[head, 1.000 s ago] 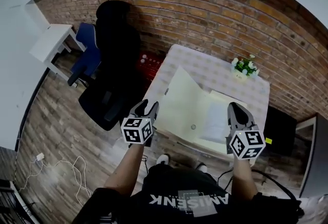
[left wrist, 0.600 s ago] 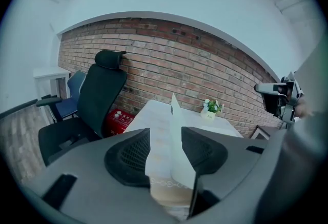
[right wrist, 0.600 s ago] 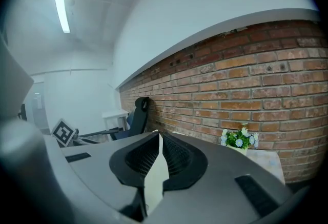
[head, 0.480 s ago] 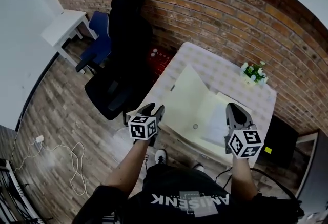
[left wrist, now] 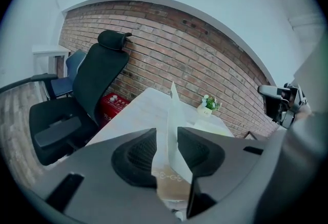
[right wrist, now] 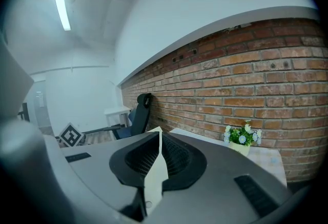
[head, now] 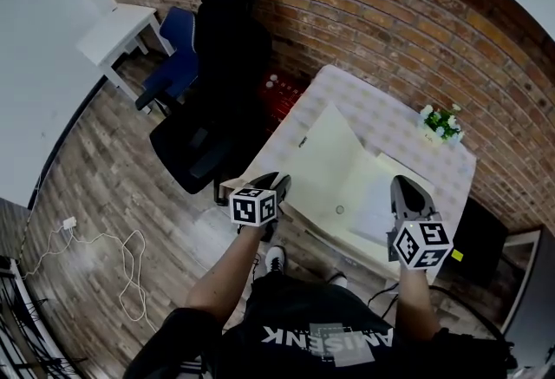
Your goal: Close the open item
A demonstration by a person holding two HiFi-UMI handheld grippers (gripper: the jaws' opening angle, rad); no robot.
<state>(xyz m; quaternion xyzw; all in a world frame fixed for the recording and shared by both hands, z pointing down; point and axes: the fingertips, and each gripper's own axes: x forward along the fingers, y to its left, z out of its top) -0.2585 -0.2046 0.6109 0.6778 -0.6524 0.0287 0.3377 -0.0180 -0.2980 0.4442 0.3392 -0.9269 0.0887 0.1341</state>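
A pale yellow folder (head: 334,169) lies open on the checked table (head: 381,121), its left cover (left wrist: 173,110) raised at a slant. My left gripper (head: 276,184) is at the cover's near left corner. In the left gripper view the cover's edge stands between the jaws (left wrist: 167,148), which have just been closing, with a gap still showing beside the sheet. My right gripper (head: 406,188) is at the folder's near right side, shut on a pale sheet edge (right wrist: 155,177) pinched between its pads (right wrist: 160,154).
A small pot of flowers (head: 440,123) stands at the table's far right corner. A black office chair (head: 217,65) and a red crate (head: 282,91) are left of the table by the brick wall. A white desk (head: 117,30) and cables on the floor (head: 104,256) lie further left.
My left gripper has come down to the cover's near corner and its jaws have narrowed around the cover's edge. The right gripper has sunk slightly, still gripping.
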